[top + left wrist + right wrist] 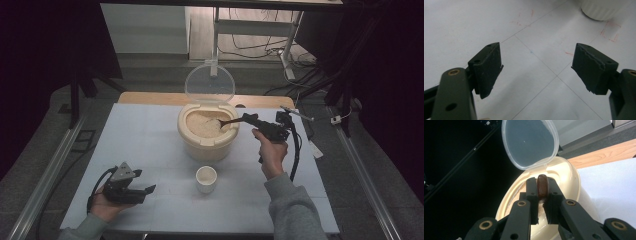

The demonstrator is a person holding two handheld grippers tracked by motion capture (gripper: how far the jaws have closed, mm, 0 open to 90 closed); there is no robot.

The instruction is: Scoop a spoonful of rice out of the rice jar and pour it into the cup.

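Note:
A cream rice bin (207,142) stands mid-table with its clear lid (209,83) flipped up; pale rice (202,125) fills it. My right gripper (255,120) is shut on the handle of a brown wooden spoon (227,122), whose bowl reaches into the rice. In the right gripper view the spoon handle (542,187) is pinched between the jaws, with the bin's rim (571,173) and lid (530,142) beyond. A small white cup (206,179) stands in front of the bin. My left gripper (142,192) rests open near the front left, nothing between its pads (487,68); the cup's base (601,10) shows ahead.
The white table top (145,145) carries faint grid lines and red marks (610,32). A wooden edge (150,97) runs along its far side. Metal rails flank the table left and right, and cables (295,150) trail from the right gripper.

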